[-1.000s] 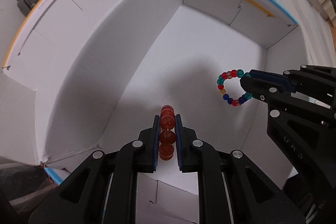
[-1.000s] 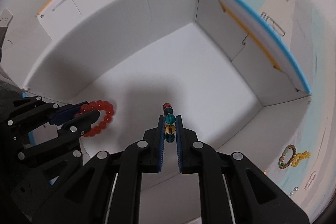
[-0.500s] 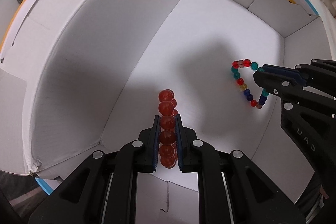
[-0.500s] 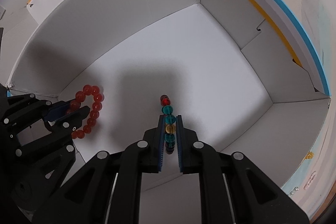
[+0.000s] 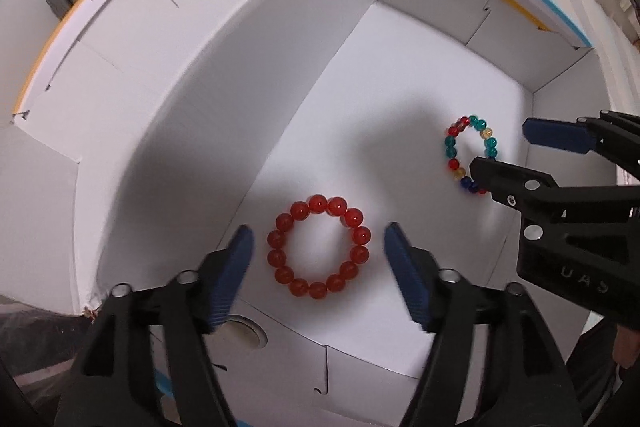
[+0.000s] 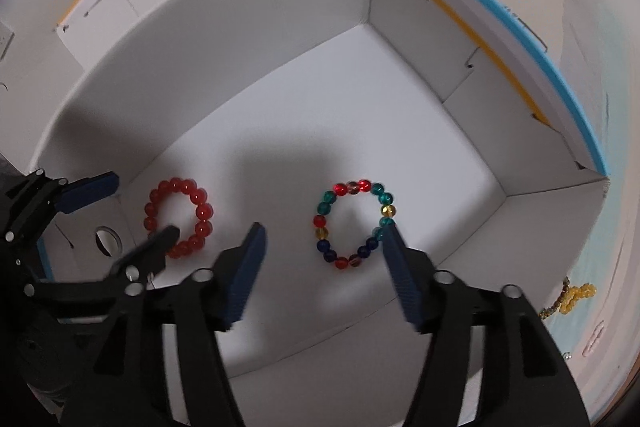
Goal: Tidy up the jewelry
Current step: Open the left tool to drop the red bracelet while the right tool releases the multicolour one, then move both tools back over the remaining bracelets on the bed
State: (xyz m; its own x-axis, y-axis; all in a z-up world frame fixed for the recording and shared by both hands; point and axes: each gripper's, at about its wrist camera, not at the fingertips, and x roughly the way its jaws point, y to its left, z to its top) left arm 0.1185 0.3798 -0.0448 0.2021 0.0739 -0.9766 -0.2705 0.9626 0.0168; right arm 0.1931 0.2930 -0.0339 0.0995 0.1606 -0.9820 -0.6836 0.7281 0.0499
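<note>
Glossy red bead bracelet [image 5: 318, 246] and a multicolour glass-looking one [image 6: 354, 223] lie flat in the white cardboard box [image 5: 192, 115]; left gripper [image 5: 318, 247] and right gripper [image 6: 322, 241] are both opening, holding nothing.

A plain red bracelet [image 5: 318, 246] and a red-teal-blue-amber bracelet [image 6: 354, 225] in a white box [image 6: 400, 99].

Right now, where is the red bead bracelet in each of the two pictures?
Left wrist view: the red bead bracelet lies low in the middle, on the box floor between the left hand-held gripper's opening jaws.
Right wrist view: it lies at the left, partly behind a black finger.
Shared landmark: the multicoloured bracelet, to its right in both views.
</note>
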